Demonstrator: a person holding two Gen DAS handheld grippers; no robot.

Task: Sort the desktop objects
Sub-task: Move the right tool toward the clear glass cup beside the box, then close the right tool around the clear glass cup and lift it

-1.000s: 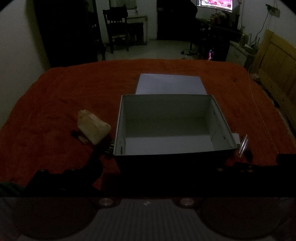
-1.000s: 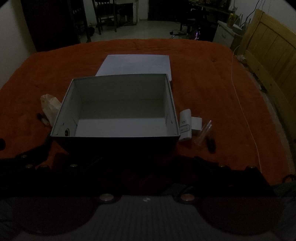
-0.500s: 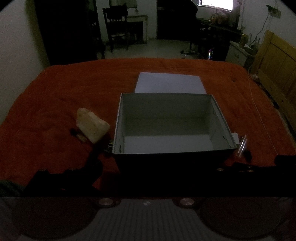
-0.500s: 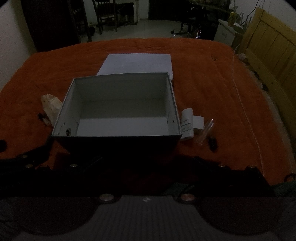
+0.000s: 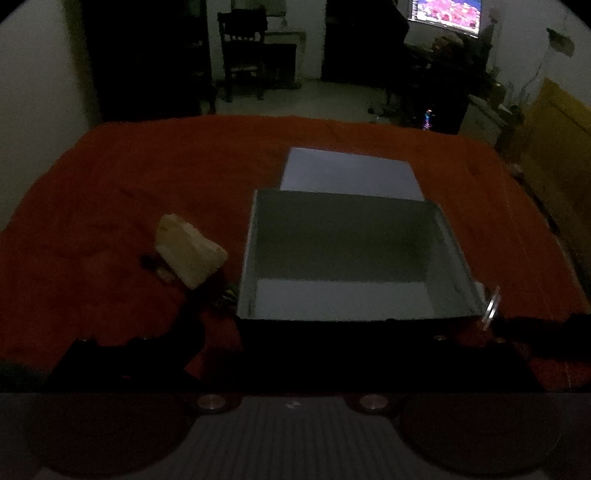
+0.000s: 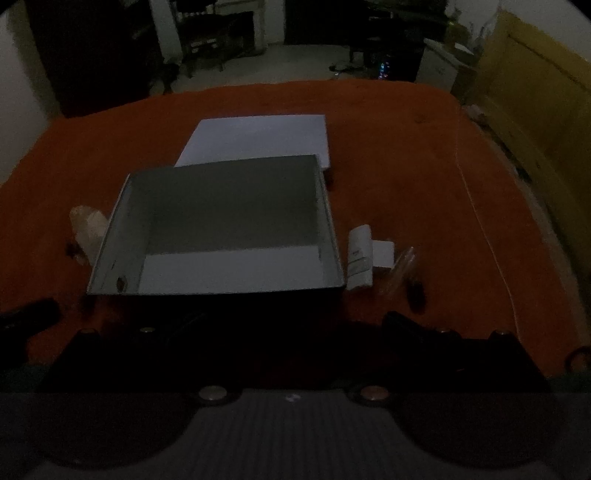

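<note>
Grey cardboard box (image 5: 347, 254) is sitting open on the red blanket (image 5: 147, 177), just ahead of both grippers; a pale packet (image 5: 188, 251) is lying to its left. Too dark to tell either jaw state.

Dim home bedroom, red blanket (image 5: 155, 177) spread over a bed, wooden headboard (image 6: 532, 122) at right, dark chair (image 5: 242, 48) by the far wall, lit screen (image 5: 447, 14) over a cluttered desk far right, pale tiled floor (image 5: 332, 101) beyond
</note>
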